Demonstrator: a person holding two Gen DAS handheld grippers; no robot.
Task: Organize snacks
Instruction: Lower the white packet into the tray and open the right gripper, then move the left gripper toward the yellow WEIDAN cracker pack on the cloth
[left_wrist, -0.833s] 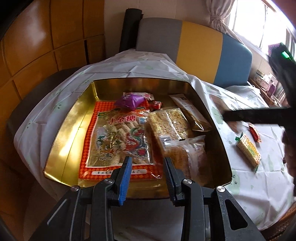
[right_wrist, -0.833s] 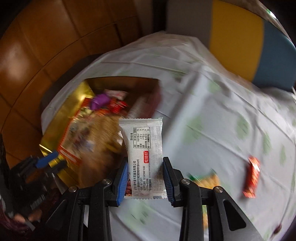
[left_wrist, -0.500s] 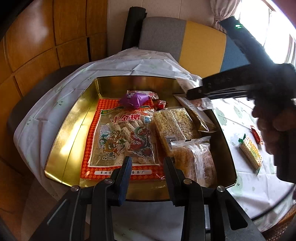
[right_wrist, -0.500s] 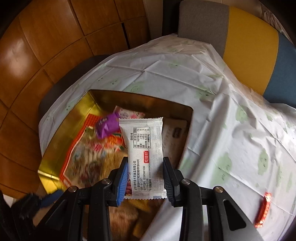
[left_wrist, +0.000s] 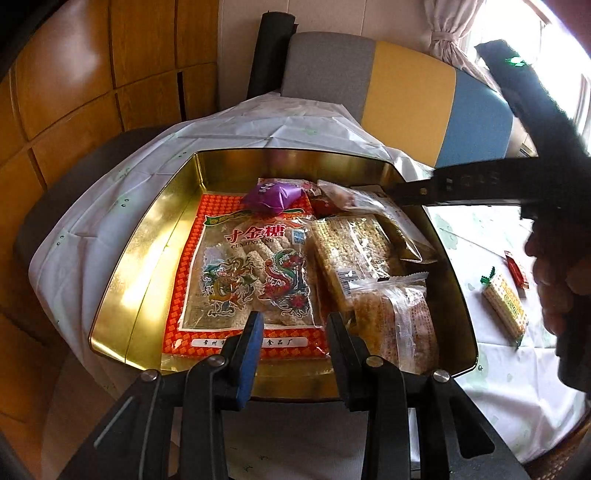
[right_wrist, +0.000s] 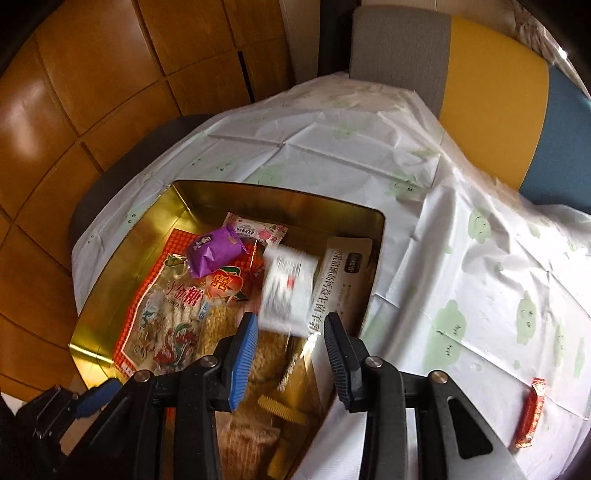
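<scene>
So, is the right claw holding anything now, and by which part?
Nothing is held. The right claw is open, and the white packet is blurred, free of its fingers, over the gold tin. The left claw is open and empty too.

one gold tin (left_wrist: 147, 258) is sitting on the counter (right_wrist: 461, 277), holding roughly eight snack packets; two more packets (left_wrist: 504, 302) are lying outside it, and two tongs (right_wrist: 290, 356) are hovering.

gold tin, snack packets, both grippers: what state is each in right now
gold tin: open, no lid on it, part filled
white packet: blurred, free of the fingers, over the tin
right gripper: open, empty
left gripper: open, empty
purple packet: resting on other snacks
red candy: on the tablecloth, outside the tin
</scene>
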